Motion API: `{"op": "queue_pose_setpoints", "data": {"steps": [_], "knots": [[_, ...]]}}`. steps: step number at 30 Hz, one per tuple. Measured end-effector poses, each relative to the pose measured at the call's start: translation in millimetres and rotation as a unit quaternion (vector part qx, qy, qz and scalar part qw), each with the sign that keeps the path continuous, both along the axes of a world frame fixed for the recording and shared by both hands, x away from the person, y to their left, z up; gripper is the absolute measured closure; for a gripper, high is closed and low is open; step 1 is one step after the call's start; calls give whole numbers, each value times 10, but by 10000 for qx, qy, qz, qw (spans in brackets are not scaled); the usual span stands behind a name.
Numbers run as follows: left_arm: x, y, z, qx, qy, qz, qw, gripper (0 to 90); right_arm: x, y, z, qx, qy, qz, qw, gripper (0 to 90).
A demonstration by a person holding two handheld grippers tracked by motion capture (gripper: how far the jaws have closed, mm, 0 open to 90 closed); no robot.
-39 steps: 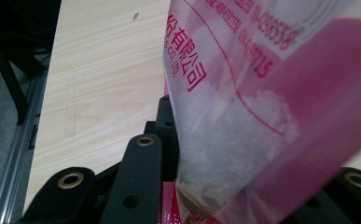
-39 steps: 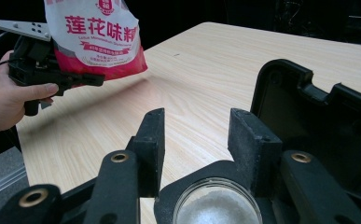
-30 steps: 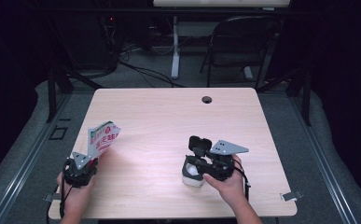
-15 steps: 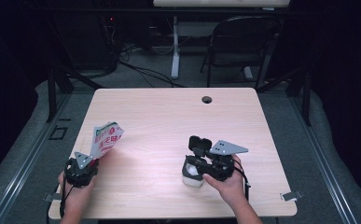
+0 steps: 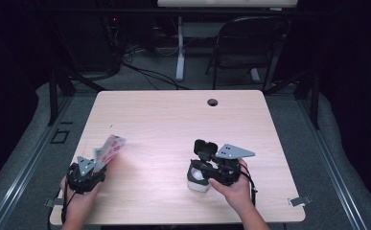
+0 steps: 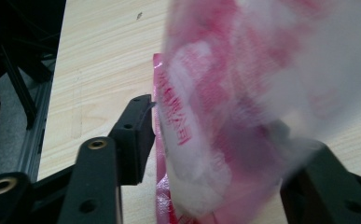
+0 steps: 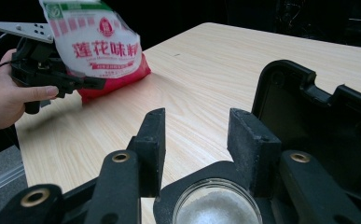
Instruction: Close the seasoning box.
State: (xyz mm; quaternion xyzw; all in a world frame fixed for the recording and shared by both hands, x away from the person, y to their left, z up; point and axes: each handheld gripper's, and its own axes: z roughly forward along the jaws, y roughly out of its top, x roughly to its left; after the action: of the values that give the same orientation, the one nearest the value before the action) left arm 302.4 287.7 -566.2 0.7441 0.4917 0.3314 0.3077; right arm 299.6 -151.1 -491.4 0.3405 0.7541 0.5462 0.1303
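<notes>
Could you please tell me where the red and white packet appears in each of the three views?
High view: the packet lies at the table's left side, just ahead of the left gripper.
Left gripper view: packet, blurred, between the jaws.
Right gripper view: upper left, by the far gripper.
Shared landmark: the wooden table.

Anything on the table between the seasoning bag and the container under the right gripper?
No. In the high view, bare wood runs from the seasoning bag to the container; the right gripper view agrees.
</notes>
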Motion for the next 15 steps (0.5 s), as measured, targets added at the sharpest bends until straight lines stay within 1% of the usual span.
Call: {"op": "queue_pose_setpoints", "data": {"steps": [1,4,5,9,15], "knots": [[-1,-3,1,-27,10,-46,10000,436,0,3,-2,3,6,2,10000,572],[-6,-21,-8,-13,58,-131,9999,418,1,8,-5,-3,10,1,10000,572],[-5,-28,-13,-8,22,-144,9999,411,2,8,-5,-13,15,1,10000,572],[-14,-36,-6,-66,27,-211,9998,407,6,4,-3,-15,7,-9,10000,572],[-27,-36,5,-88,-5,-200,9998,407,7,6,-1,19,7,-18,10000,572]]}}
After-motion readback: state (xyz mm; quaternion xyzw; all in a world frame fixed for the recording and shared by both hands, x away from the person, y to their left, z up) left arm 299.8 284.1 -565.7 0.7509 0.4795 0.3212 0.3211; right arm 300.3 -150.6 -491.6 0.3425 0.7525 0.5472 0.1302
